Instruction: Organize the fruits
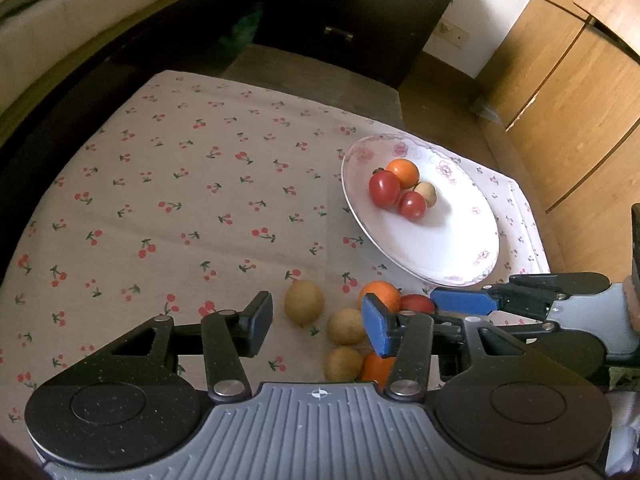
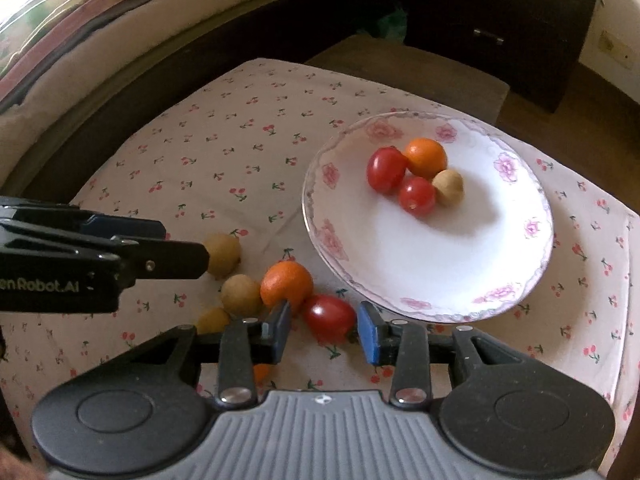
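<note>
A white flowered plate (image 2: 440,312) holds two red tomatoes, an orange (image 2: 426,157) and a brown fruit (image 2: 448,187). Loose fruit lies on the cherry-print cloth in front of it. My right gripper (image 2: 324,334) is open, low over the cloth, its blue pads either side of a red tomato (image 2: 328,316) with a small gap on the left. An orange (image 2: 286,286) touches that tomato. My left gripper (image 1: 318,326) is open around several brown fruits (image 1: 346,326), its pads clear of them. In the left wrist view the right gripper (image 1: 472,298) reaches in beside the tomato (image 1: 416,304) and plate (image 1: 440,276).
The left gripper (image 2: 180,242) comes in from the left edge of the right wrist view, close to a brown fruit (image 2: 222,254). Another orange (image 1: 376,368) lies partly under the left gripper's fingers. A dark drawer cabinet (image 1: 352,8) and wooden cupboards (image 1: 580,100) stand beyond the cloth.
</note>
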The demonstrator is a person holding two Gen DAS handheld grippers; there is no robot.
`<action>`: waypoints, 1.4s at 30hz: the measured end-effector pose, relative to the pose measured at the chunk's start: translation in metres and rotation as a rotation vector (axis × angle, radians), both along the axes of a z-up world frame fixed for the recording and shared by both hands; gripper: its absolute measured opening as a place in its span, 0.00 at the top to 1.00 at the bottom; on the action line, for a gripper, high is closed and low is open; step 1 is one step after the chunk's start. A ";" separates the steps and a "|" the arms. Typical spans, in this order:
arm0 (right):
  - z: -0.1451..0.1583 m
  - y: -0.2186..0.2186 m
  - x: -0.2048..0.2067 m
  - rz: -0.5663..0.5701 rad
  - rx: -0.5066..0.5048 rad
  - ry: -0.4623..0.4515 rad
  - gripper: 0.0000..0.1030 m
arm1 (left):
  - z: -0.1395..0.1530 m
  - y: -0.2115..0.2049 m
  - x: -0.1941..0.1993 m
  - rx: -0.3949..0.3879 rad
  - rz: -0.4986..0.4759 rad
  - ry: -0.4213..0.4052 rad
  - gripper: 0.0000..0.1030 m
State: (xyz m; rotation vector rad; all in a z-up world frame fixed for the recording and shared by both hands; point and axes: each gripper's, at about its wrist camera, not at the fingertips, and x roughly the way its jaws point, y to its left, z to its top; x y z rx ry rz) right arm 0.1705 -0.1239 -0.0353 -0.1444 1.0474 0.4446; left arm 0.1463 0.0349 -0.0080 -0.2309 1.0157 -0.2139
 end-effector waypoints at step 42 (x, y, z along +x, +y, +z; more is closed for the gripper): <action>-0.007 -0.035 -0.032 -0.192 -0.021 0.030 0.72 | -0.034 -0.031 0.026 0.147 0.016 0.041 0.63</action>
